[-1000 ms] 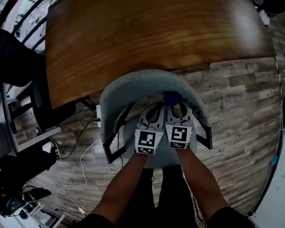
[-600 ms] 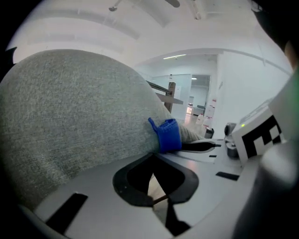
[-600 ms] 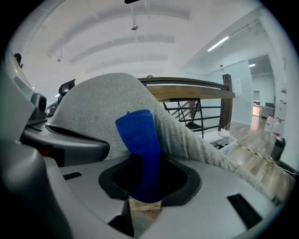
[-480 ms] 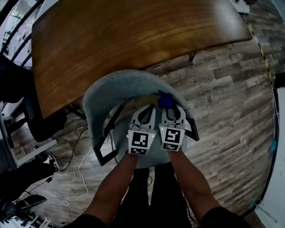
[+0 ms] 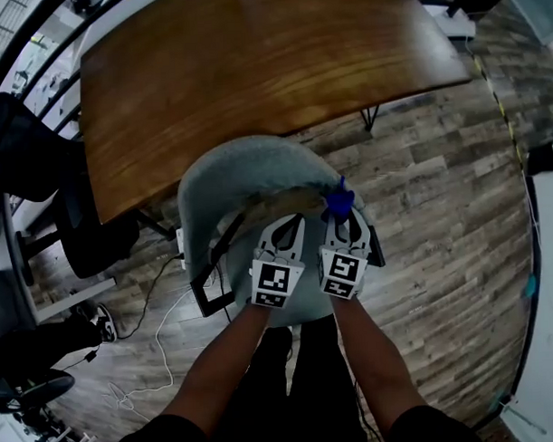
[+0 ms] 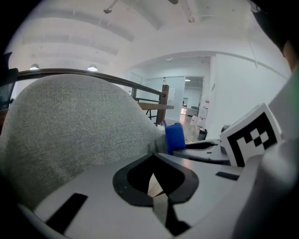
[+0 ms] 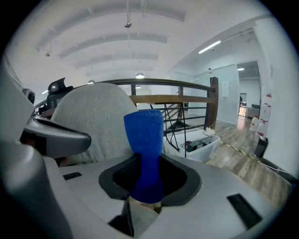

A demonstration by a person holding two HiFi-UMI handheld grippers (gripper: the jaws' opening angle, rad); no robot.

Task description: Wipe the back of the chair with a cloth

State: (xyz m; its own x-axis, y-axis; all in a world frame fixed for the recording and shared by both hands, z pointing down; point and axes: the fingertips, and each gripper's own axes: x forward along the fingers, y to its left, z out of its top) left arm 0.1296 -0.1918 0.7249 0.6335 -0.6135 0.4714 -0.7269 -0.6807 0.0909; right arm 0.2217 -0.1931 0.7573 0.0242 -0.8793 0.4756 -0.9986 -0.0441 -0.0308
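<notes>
The grey upholstered chair back (image 5: pixel 247 164) curves in front of me in the head view, with its seat below my hands. My right gripper (image 5: pixel 340 219) is shut on a blue cloth (image 5: pixel 337 201), which stands up between its jaws (image 7: pixel 145 149) at the right end of the chair back. My left gripper (image 5: pixel 284 232) sits beside it over the seat, shut with nothing in it. In the left gripper view the chair back (image 6: pixel 74 126) fills the left side, and the blue cloth (image 6: pixel 174 137) shows just past it.
A wooden table (image 5: pixel 253 71) stands just beyond the chair. Black chair arms (image 5: pixel 206 286) frame the seat. A dark office chair (image 5: pixel 39 151) and cables (image 5: pixel 162 328) lie to the left on the plank floor (image 5: pixel 438 192). A railing (image 7: pixel 187 84) shows behind.
Both grippers have lifted and shifted a little right with the cloth, which now stands at the right end of the chair back's top edge.
</notes>
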